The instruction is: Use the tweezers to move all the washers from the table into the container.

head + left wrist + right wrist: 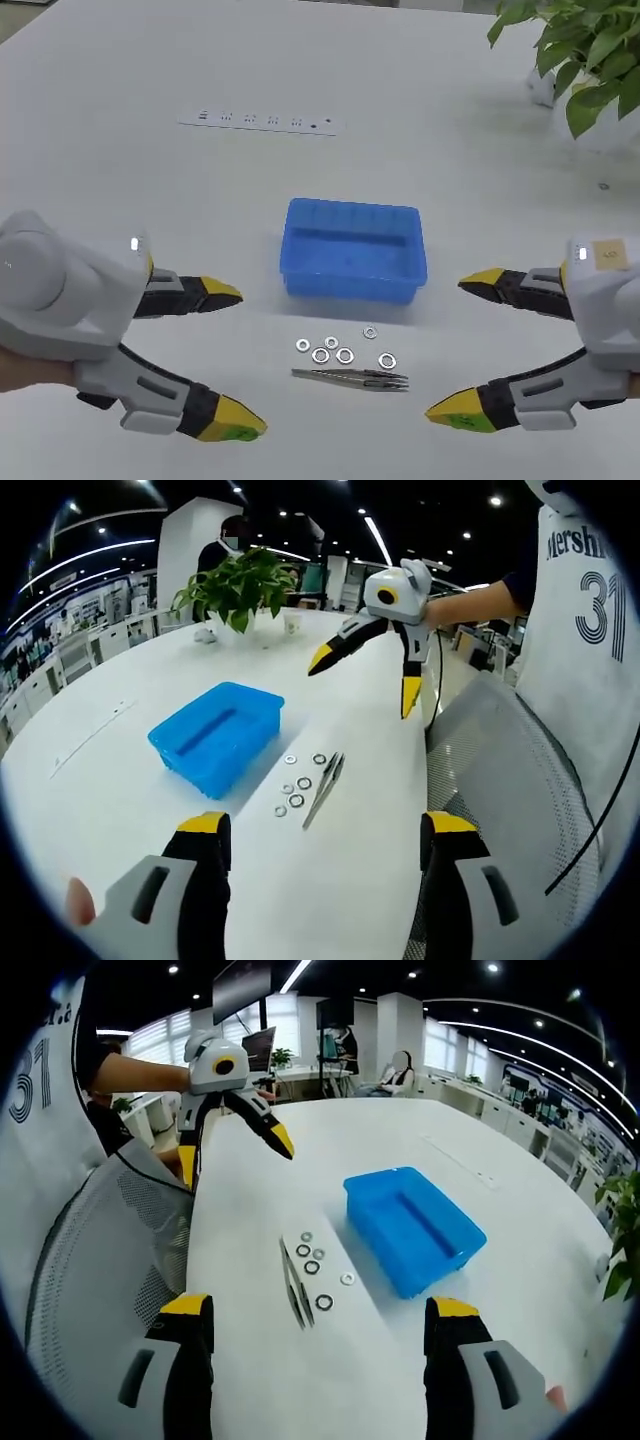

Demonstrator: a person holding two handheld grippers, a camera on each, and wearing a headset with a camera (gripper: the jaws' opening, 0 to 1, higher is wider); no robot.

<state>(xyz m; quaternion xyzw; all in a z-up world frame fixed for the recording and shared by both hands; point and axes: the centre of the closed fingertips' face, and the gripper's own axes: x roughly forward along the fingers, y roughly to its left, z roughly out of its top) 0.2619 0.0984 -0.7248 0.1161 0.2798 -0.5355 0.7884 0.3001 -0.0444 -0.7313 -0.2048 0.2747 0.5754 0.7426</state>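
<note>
Several small metal washers [338, 350] lie on the white table just in front of a blue plastic container [352, 249]. Steel tweezers [352, 378] lie flat right below the washers. The washers [295, 784] and tweezers [324, 787] also appear in the left gripper view, and the washers [316, 1262], tweezers [295, 1285] and container [412, 1225] in the right gripper view. My left gripper [236, 362] stands open to the left of the tweezers, holding nothing. My right gripper [450, 347] stands open to their right, also holding nothing. The container [215, 732] looks empty.
A white power strip [258, 122] lies flat at the back of the table. A potted plant [585, 60] stands at the far right corner. A mesh office chair [105, 1250] sits at the table's near edge.
</note>
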